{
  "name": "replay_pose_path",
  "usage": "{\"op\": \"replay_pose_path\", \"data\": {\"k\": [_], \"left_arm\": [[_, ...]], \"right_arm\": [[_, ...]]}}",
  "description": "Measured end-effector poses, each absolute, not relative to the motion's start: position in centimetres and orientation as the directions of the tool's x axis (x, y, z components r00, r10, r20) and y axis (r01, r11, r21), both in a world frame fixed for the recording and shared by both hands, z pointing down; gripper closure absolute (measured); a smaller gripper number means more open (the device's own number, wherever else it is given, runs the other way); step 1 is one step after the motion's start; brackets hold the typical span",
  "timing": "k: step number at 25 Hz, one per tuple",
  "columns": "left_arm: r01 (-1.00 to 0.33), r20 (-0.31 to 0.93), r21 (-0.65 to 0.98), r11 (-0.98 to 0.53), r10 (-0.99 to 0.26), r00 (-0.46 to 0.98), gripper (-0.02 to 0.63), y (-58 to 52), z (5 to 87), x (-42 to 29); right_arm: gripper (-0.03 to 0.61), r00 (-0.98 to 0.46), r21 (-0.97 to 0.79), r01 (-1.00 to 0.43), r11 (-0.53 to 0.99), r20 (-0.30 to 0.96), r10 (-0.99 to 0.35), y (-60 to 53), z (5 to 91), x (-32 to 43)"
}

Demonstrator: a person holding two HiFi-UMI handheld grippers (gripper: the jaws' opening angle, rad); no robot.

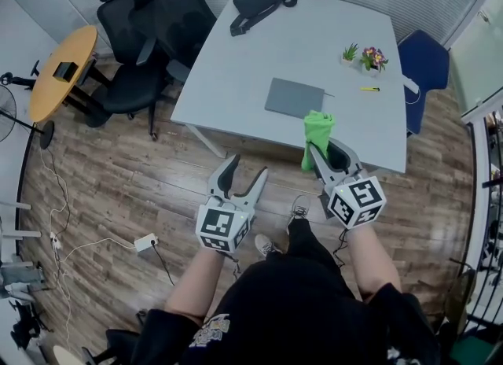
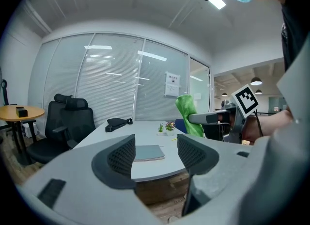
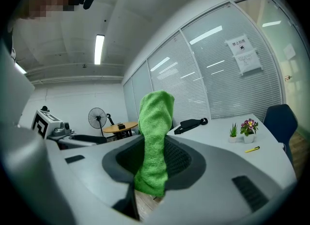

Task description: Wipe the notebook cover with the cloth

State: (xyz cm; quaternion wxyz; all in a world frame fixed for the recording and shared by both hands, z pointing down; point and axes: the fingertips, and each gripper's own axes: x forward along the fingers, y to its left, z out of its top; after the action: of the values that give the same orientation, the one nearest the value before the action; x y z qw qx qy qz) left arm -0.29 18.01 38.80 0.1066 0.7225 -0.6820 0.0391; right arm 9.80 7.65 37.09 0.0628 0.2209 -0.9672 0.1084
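The right gripper [image 1: 325, 154] is clamped on a fluffy green microfibre cloth [image 1: 317, 135], which stands up from its jaws, apparently carried ready for wiping. The left gripper [image 1: 248, 168] has its jaws spread wide with nothing between them, probably free to steady the work. The flat grey rectangular notebook [image 1: 295, 97] lies closed on the white table [image 1: 236, 80], ahead of both grippers and well apart from them.

Bright, even office light falls from ceiling strip lights [image 3: 99, 48], which glare as streaks on the far glass wall [image 2: 111, 73]. The bench [image 1: 236, 64] casts a soft shadow on the floor [image 1: 118, 190]. Both gripper views bend strongly, darkening at the corners.
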Motion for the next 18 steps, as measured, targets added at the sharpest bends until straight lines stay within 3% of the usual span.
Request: {"op": "replay_pose_path", "data": {"k": [18], "left_arm": [[-0.993,0.278,0.111,0.026,-0.961,0.006,0.354,2.5,41.5,-1.4]], "right_arm": [[0.466,-0.92,-0.242,-0.378,0.893,0.202,-0.335,-8.1,40.0,7.8]]}}
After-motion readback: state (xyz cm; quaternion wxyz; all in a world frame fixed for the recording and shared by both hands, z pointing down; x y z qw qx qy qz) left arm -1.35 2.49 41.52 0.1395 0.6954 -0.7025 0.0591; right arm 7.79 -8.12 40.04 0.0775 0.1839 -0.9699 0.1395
